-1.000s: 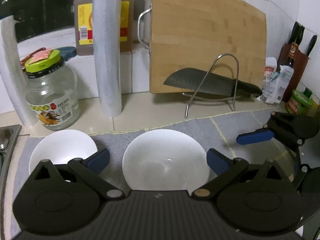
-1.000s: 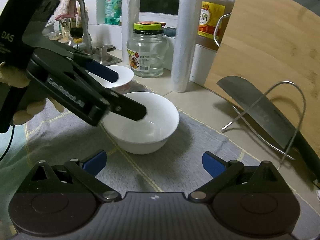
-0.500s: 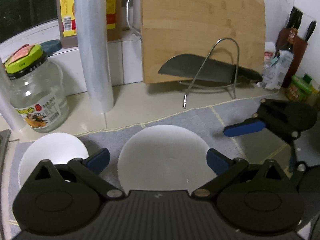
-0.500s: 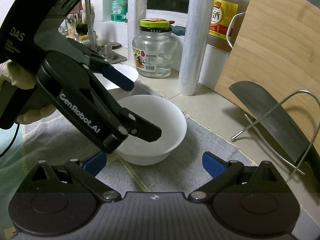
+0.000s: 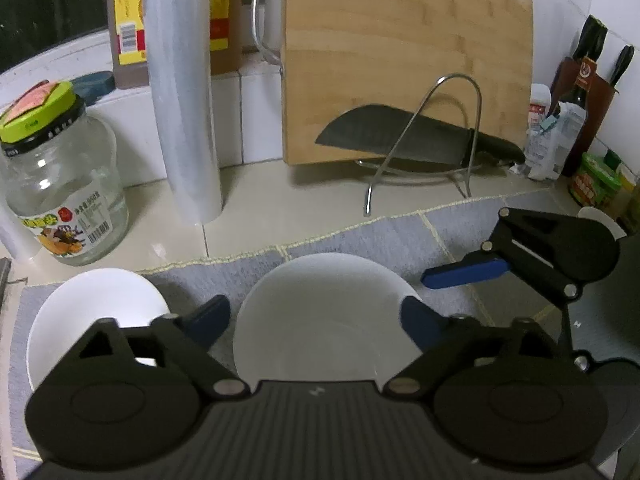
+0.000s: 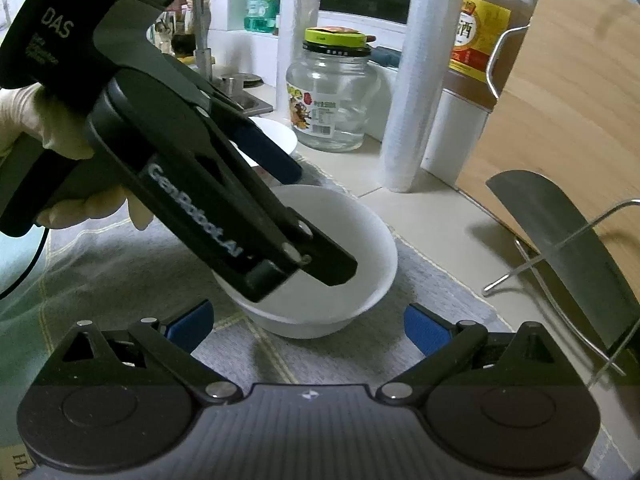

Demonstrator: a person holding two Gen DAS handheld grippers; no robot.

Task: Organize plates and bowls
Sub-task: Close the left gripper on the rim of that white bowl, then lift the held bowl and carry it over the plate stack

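- A large round white ceramic bowl (image 5: 320, 320) sits upright on a grey checked cloth mat (image 5: 360, 236) on the pale tiled desk (image 5: 280, 200).
- The left tongs (image 5: 316, 320) straddle this bowl, their jaws closing on its rim; in the right wrist view one finger (image 6: 320, 264) lies inside the bowl and the other outside it. Whether the pads already press cannot be told.
- A smaller white bowl (image 5: 96, 304) rests just to the left on the same mat, untouched.
- The right tongs (image 6: 306, 324) hover near the large bowl, jaws apart and empty.
- Judging from this, nothing is stacked yet; both bowls remain to be organized.
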